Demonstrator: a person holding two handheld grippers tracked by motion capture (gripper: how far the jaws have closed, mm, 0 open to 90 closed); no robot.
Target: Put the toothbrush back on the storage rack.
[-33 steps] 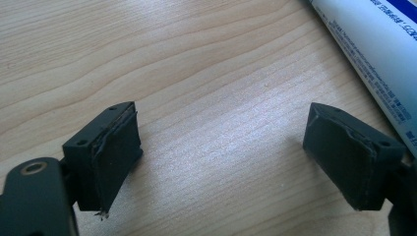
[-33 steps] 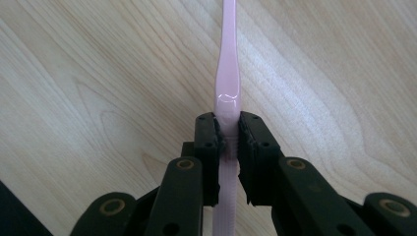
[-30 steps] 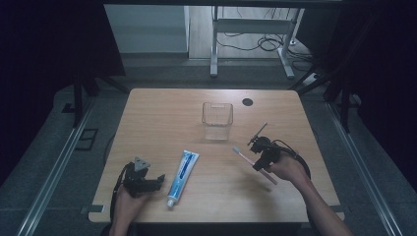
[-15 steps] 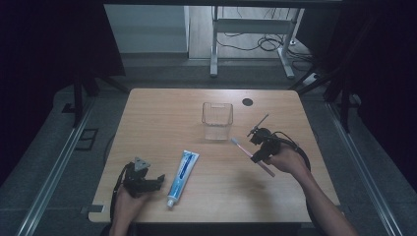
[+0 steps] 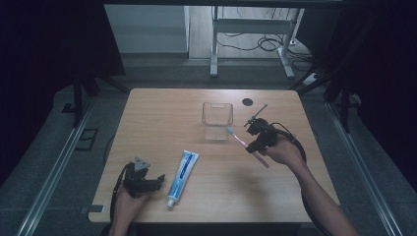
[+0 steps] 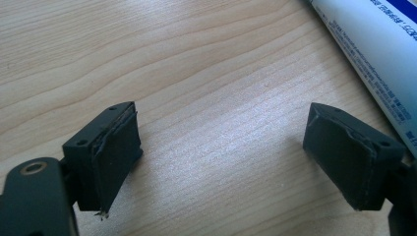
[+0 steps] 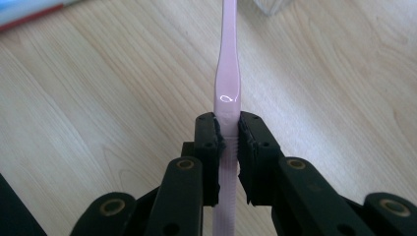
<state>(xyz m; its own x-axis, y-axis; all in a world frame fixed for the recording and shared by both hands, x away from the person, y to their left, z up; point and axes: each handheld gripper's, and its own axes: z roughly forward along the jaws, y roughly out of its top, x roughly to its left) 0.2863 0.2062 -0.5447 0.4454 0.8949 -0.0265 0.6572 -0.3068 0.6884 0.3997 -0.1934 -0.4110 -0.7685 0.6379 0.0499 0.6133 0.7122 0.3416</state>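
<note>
Toothbrush (image 5: 244, 143): a pink one was seen clamped by its handle, lifted clear of the table, its bristled head pointed toward the clear cup.
Right gripper (image 7: 228, 140): its jaws were closed tight on the toothbrush handle, the pads pressed against both sides; in the high view it (image 5: 257, 139) was held just right of the cup.
Clear cup (image 5: 217, 120): it was stood upright past the middle of the wooden table (image 5: 162, 113), with nothing seen inside it.
Left gripper (image 5: 158, 183): it was rested at the near left of the table, its jaws spread wide with only bare wood between them; nothing was gripped.
Toothpaste tube (image 5: 181, 171): it was left lying flat just right of the left gripper, untouched.
Done so far: the toothbrush was judged to be picked up and brought close to the cup.
Left to do: the brush was not yet placed in the cup; lowering it in and letting go was judged to remain, and possibly the toothpaste after that.
</note>
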